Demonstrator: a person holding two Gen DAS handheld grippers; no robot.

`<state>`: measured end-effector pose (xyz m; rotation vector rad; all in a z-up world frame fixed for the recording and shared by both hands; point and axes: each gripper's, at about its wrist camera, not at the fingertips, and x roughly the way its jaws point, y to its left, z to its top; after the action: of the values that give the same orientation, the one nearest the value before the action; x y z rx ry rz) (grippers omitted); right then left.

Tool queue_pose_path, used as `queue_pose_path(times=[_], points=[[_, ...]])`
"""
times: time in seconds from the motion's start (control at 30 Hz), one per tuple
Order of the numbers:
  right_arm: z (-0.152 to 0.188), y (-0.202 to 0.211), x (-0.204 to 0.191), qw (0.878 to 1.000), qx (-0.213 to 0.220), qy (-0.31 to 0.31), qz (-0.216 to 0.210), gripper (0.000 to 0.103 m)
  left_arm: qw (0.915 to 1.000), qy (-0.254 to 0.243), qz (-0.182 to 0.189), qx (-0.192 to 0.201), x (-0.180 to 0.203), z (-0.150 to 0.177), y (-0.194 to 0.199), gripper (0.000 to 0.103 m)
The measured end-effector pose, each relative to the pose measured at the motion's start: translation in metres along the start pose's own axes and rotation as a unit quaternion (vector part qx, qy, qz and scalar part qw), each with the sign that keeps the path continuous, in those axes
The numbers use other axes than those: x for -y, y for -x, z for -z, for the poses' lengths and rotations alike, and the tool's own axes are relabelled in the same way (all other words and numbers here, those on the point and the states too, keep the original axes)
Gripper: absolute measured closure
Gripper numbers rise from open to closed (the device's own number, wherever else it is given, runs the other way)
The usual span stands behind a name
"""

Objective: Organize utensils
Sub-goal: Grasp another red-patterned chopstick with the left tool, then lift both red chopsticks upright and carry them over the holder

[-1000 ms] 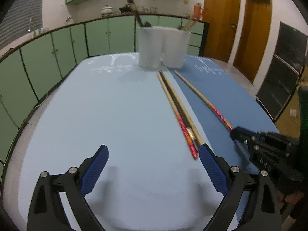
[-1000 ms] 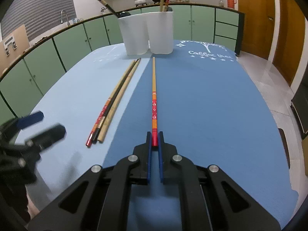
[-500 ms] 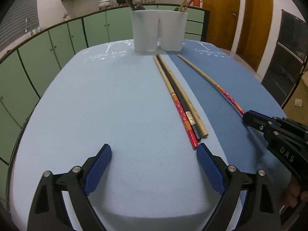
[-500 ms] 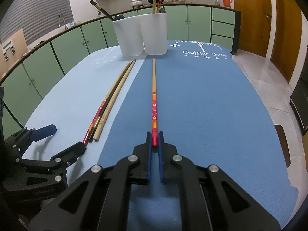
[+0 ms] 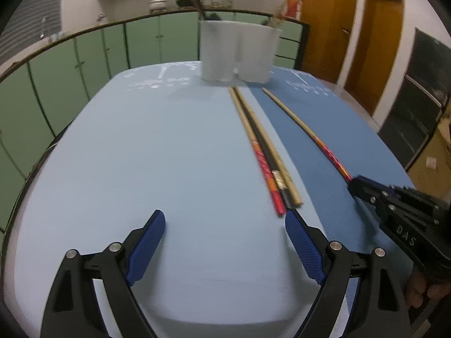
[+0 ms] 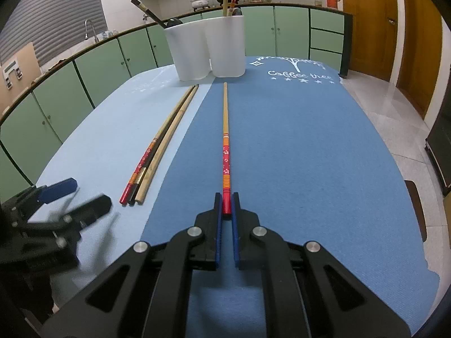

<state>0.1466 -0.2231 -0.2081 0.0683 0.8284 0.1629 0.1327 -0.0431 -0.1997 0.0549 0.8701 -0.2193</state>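
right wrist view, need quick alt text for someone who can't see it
The right gripper is shut on the red end of a single chopstick lying on a dark blue mat, pointing toward two white holders. Three more chopsticks lie together to its left on a light blue mat, with the open left gripper near their ends.

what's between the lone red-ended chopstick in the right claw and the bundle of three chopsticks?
Nothing: only bare blue table mat lies between the red-ended wooden chopstick pinched in the right claw and the bundle of three chopsticks. Clearest in the right wrist view.
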Motion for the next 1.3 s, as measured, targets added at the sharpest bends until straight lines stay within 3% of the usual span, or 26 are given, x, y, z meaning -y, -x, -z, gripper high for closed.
queue_pose_path(times=[0.17,0.37,0.53,0.73,1.03,1.3], points=[[0.000,0.000,0.001,1.000,0.001,-0.001,-0.001,0.098,0.9994,-0.022,-0.026,-0.005,0.007,-0.004,-0.010,0.018],[0.001,0.000,0.001,1.000,0.001,-0.002,-0.002,0.098,0.9981,0.025,-0.057,-0.002,-0.016,-0.004,-0.005,0.018],[0.002,0.001,-0.002,1.000,0.003,0.005,-0.012,0.097,0.9988,0.027,-0.042,0.002,-0.012,-0.005,-0.004,0.019],[0.003,0.000,-0.003,1.000,0.007,0.007,-0.015,0.095,0.9988,0.018,-0.044,0.008,-0.007,-0.007,-0.008,0.035],[0.002,-0.003,-0.006,1.000,0.009,0.015,-0.013,0.097,0.9998,0.009,-0.007,0.016,0.004,-0.012,-0.013,0.097],[-0.010,0.015,-0.004,1.000,0.015,0.015,-0.020,0.098,0.9994,0.002,-0.009,0.035,0.004,-0.020,0.009,0.098]])
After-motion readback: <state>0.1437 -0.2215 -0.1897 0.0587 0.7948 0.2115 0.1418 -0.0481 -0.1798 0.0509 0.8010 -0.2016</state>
